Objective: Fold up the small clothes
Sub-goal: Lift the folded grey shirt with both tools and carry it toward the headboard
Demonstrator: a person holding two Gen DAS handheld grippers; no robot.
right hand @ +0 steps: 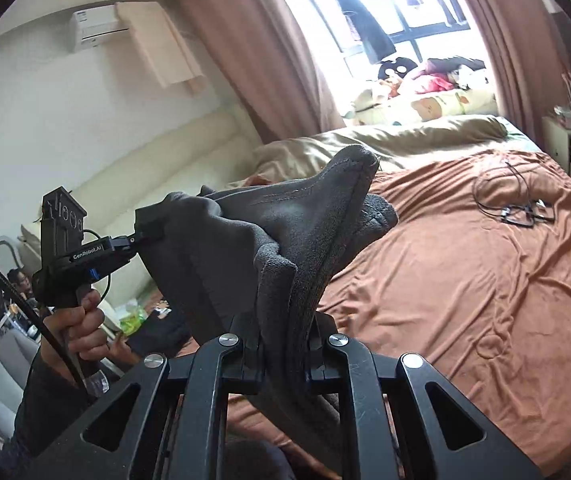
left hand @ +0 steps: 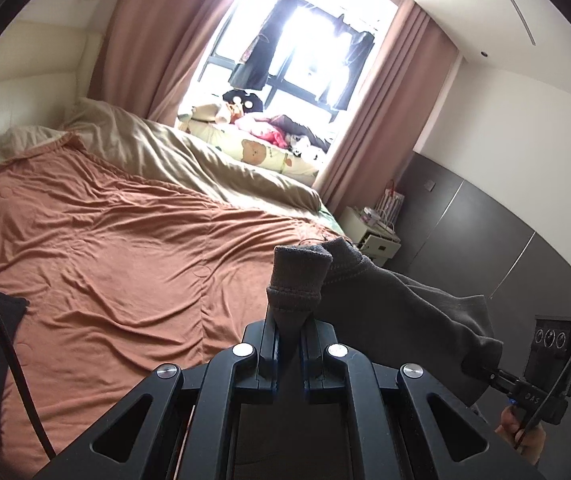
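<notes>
- One small dark grey fleecy knit garment [left hand: 385, 296], soft, with stitched seams and a folded hem; held up in the air above the bed, stretched between the two grippers.
- Left black two-finger gripper [left hand: 288, 344]: jaws closed tight on a bunched, cuff-like end of the grey garment, which sticks up between the fingers.
- Right black two-finger gripper [right hand: 285, 354]: jaws also clamped on the garment, several layers of cloth pinched; a pointed corner [right hand: 355, 160] rises above it.
- In the right wrist view the left gripper shows at the left edge with a hand [right hand: 73, 330] around its handle; the garment's far edge is caught in its tip.
- One rust-orange wrinkled bedspread [left hand: 117, 248] covers the bed beneath the garment.
- One beige rumpled duvet [left hand: 189, 152] along the far side.
- One tangle of black cables [right hand: 513, 204] lies on the bedspread, well apart from the garment.
- Two pink curtains [left hand: 157, 40] flank one bright window.
</notes>
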